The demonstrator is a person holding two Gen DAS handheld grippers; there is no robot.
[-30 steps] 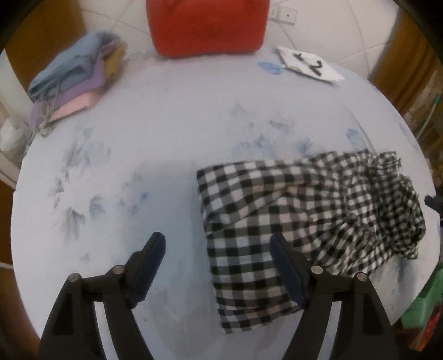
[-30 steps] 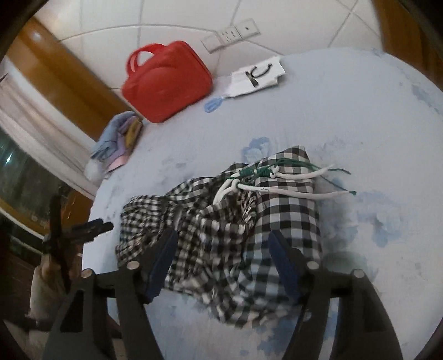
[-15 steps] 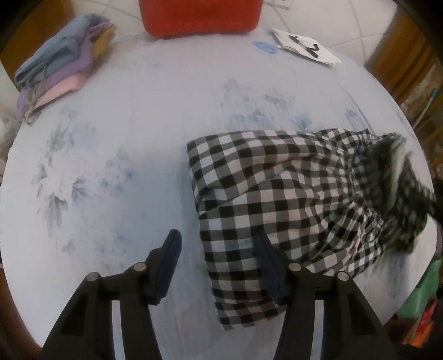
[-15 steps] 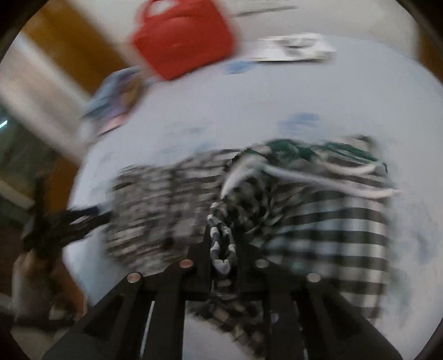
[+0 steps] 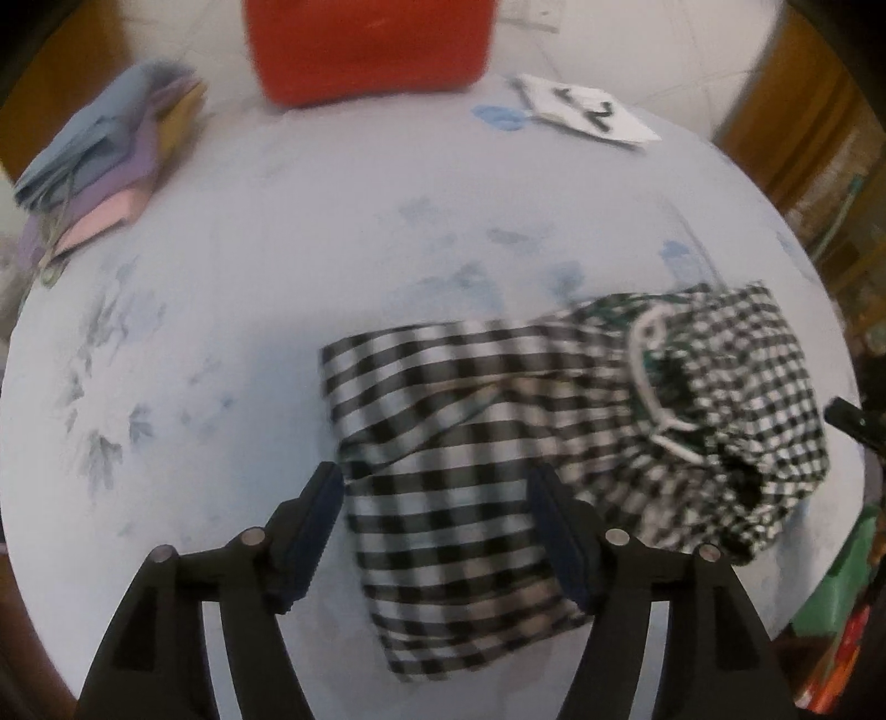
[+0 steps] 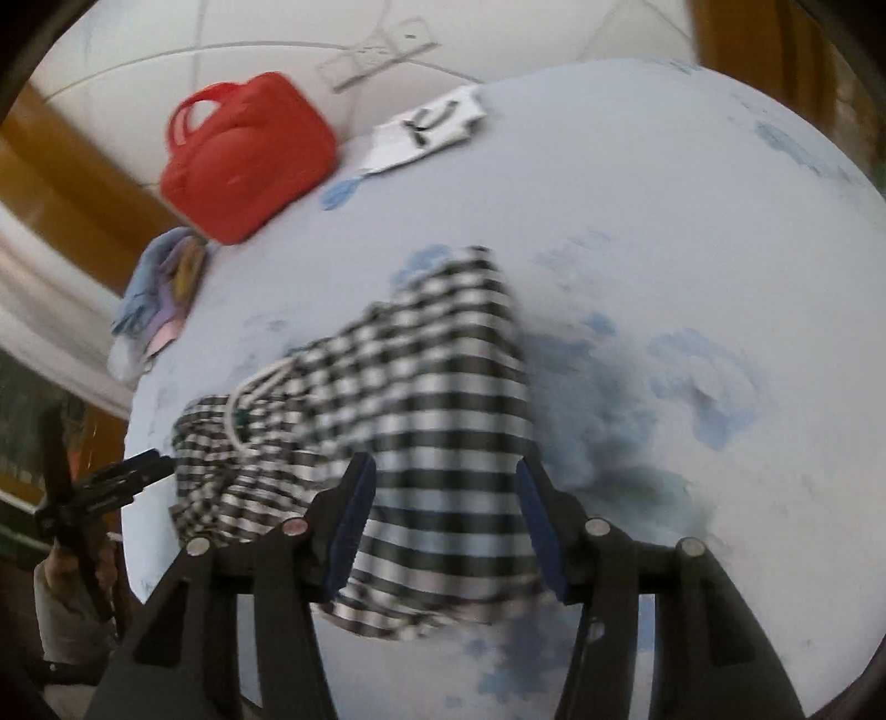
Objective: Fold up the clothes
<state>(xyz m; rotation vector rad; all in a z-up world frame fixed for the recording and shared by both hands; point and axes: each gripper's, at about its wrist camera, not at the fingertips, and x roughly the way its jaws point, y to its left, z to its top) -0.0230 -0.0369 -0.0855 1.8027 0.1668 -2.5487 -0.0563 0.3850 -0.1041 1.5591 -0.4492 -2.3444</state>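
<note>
Two open grippers, left gripper (image 5: 434, 531) and right gripper (image 6: 443, 526), over one checked garment (image 5: 554, 432)

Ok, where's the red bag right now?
The red bag sits at the table's far edge by the wall, between the stack of folded clothes and the white paper, well beyond the checkered garment.

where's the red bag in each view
Left wrist: red bag at top centre, cut off by the frame edge, beyond the checked garment.
Right wrist: red bag at upper left, handle showing.
Shared landmark: the white paper with black marks, to the bag's right in both.
</note>
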